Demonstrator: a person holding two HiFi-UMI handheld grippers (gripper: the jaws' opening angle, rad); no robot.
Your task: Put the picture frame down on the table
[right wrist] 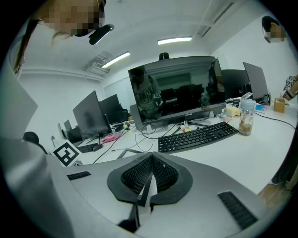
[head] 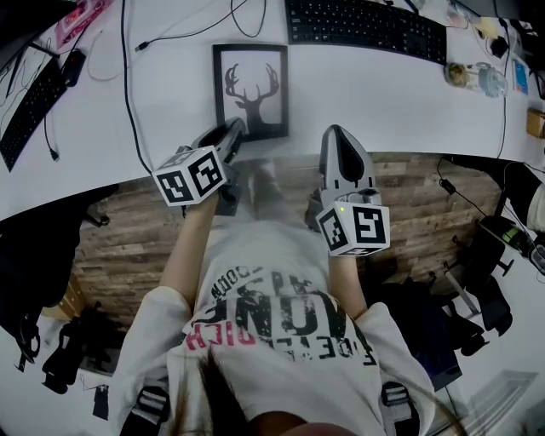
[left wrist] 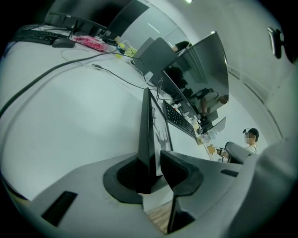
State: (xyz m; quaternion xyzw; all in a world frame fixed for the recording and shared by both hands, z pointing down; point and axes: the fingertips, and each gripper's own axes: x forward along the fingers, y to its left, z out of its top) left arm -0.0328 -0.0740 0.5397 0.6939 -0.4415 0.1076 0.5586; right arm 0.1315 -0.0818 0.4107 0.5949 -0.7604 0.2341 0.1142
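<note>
Nearest the person, the right hand-held gripper (head: 339, 134) (right wrist: 150, 158) hangs over the near edge of the tabletop (head: 392, 111), its jaws pressed together with nothing between them. Just to its left, the left hand-held gripper (head: 233, 129) (left wrist: 156, 160) meets the near left corner of the picture frame (head: 249, 85) (left wrist: 147, 125). In the left gripper view its jaws are clamped on the frame's thin black edge, one against the back and the other against the printed face. The frame, which bears a stag silhouette, sits face up close to the near edge of the tabletop, about midway along it. It appears flat or nearly so, but whether its whole back touches the surface cannot be told. The step in hand is judged to be the very end of the placing, with the frame lowered but not yet released. The next move calls for parting the left jaws and drawing that gripper back over the near edge. This should be done without dragging the frame, which lies near enough to the edge to be pulled off. Farther on, a black cable (head: 128, 85) crosses the tabletop towards the far edge on the left. A keyboard (head: 366, 25) (right wrist: 198, 136) lies along the far edge, a bottle (head: 468, 75) (right wrist: 246, 118) rests towards the far right corner, and a dark monitor (right wrist: 179, 90) stands behind the keyboard.
</note>
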